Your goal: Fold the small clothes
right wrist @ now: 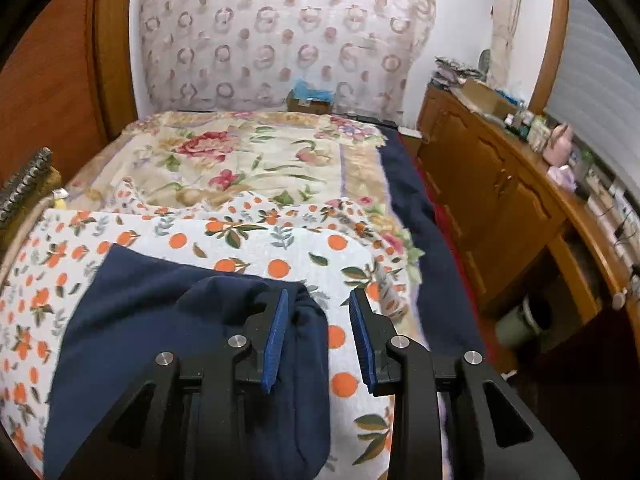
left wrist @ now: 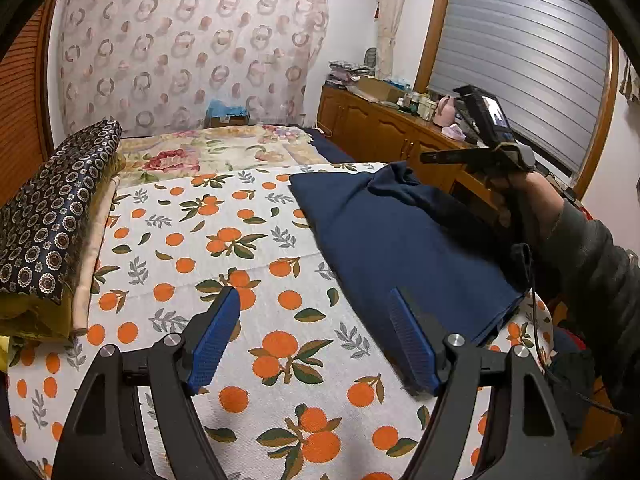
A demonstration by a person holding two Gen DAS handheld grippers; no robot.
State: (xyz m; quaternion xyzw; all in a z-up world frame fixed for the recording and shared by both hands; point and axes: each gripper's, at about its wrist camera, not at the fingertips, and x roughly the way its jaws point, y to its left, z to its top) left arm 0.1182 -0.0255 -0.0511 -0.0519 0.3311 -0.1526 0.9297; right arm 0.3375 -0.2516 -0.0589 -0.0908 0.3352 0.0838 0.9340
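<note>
Hovering low, the left gripper [left wrist: 316, 336] gapes empty; at 2 o'clock, the right gripper [right wrist: 318, 336], tilted down, stands part-open over the garment [left wrist: 400, 236].

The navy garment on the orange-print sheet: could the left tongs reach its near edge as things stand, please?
Probably yes: the left tongs stand open just short of the navy garment, with only bare orange-print sheet between.

A white bedcover printed with oranges and green leaves [left wrist: 248, 248] spreads across the near part of the bed. Beyond it lies a cream floral blanket [right wrist: 248, 160]. At the left edge sits a dark folded cloth with small round motifs [left wrist: 52, 216]. A wooden cabinet [right wrist: 500, 200] lines the right wall, cluttered with bottles. A curtain patterned with rings [left wrist: 188, 48] hangs at the far end.
</note>
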